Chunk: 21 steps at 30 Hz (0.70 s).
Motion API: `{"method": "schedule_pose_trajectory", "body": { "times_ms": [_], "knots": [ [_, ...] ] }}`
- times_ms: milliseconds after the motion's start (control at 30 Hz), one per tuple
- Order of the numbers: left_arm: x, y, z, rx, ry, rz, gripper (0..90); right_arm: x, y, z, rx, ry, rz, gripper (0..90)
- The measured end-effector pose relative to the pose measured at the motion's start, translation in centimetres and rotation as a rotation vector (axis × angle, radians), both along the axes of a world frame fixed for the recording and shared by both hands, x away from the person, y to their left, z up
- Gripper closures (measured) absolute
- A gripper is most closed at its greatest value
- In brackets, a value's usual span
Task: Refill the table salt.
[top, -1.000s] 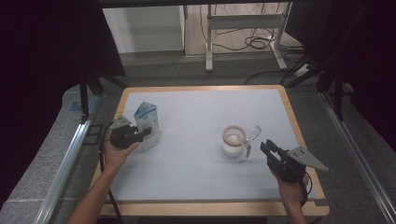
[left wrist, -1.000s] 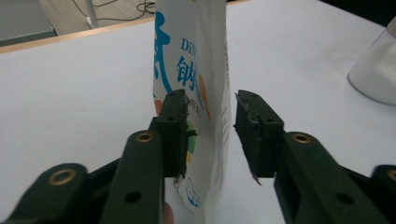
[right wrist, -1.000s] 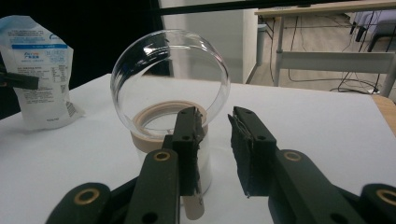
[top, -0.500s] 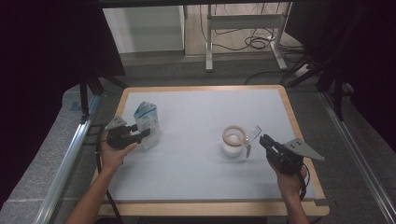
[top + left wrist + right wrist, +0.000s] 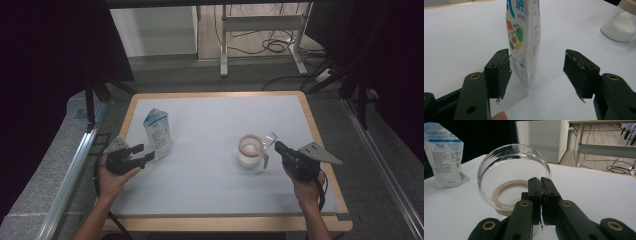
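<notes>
Left gripper view: pouch (image 5: pixel 524 37) top cut off by the upper edge; jar (image 5: pixel 620 23) clipped at the top right corner, lid mostly out of frame. Right gripper view: jar's glass lid (image 5: pixel 514 170) lower rim hidden behind the shut jaws; pouch print too small to read.

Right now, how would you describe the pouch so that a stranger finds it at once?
On the white table, look at the left half. The pouch stands upright there, before the left claw. It is flat, white and blue with printed text, unlike the round glass jar.
</notes>
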<state>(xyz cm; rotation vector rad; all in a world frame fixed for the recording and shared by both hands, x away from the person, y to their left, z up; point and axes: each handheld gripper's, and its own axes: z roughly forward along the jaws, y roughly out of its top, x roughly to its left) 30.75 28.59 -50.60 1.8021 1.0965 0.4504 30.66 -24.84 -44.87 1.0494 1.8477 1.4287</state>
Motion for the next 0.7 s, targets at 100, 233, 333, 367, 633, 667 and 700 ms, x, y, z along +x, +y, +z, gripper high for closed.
{"method": "schedule_pose_trajectory", "body": {
  "times_ms": [100,233,333,367,633,667,700],
  "knots": [
    [-1.1,0.0,-0.1,0.003,-0.025,0.0,38.1,0.0,0.3,0.2,0.001,-0.006,0.002,86.7],
    [-2.3,-0.6,0.1,0.014,-0.059,-0.004,38.1,0.0,0.6,0.4,0.006,-0.009,0.006,87.2],
    [-2.8,-1.3,0.2,0.025,-0.082,-0.014,37.9,0.2,0.8,0.4,0.002,-0.009,0.014,88.4],
    [-2.9,-1.6,0.2,0.026,-0.084,-0.017,37.7,0.3,1.0,0.4,0.0,-0.008,0.02,88.9],
    [-3.0,-2.7,-0.2,0.024,-0.074,-0.056,37.5,1.5,2.9,-0.1,-0.048,0.025,0.078,90.0],
    [-2.9,-2.7,-0.3,0.022,-0.069,-0.062,37.4,1.8,3.2,-0.2,-0.052,0.033,0.084,90.0],
    [-2.9,-2.7,-0.3,0.02,-0.068,-0.064,37.4,2.2,3.6,-0.4,-0.059,0.048,0.096,90.0]
  ]
}}
